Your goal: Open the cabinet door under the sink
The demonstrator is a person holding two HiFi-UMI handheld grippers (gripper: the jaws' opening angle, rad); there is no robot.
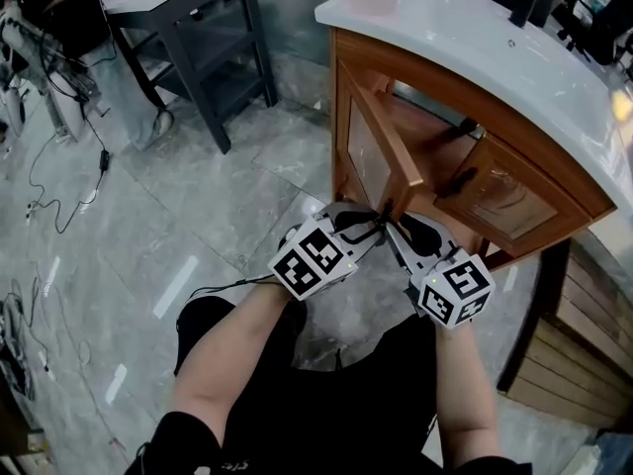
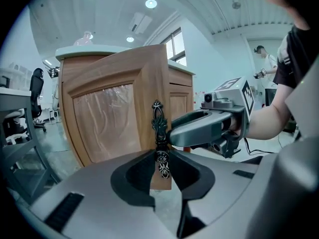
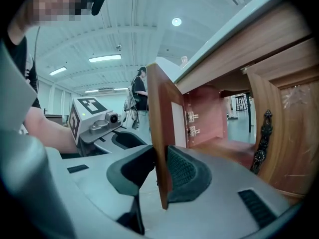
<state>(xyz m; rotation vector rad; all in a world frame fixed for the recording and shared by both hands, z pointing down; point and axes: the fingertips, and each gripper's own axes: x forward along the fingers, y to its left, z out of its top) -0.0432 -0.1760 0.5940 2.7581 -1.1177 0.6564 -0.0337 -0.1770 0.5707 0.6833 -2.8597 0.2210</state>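
- Head view: the cabinet door (image 1: 371,151) stood swung open from the wooden cabinet (image 1: 435,97) under the white countertop (image 1: 475,38). The left gripper (image 1: 379,213) and right gripper (image 1: 395,225) met at the door's free edge, at 12 o'clock from the person's forearms. The second door (image 1: 499,201) lay closed at 2 o'clock.
- Left gripper view: the left gripper (image 2: 160,156) had its jaws narrowly parted and closed on the lower boss of the ornate dark handle (image 2: 159,131). The right gripper (image 2: 174,136) entered from 3 o'clock.
- Right gripper view: the right gripper (image 3: 160,168) clamped the door's free edge (image 3: 160,123), with both pads against the wood. The left gripper (image 3: 132,141) sat at 9 o'clock.
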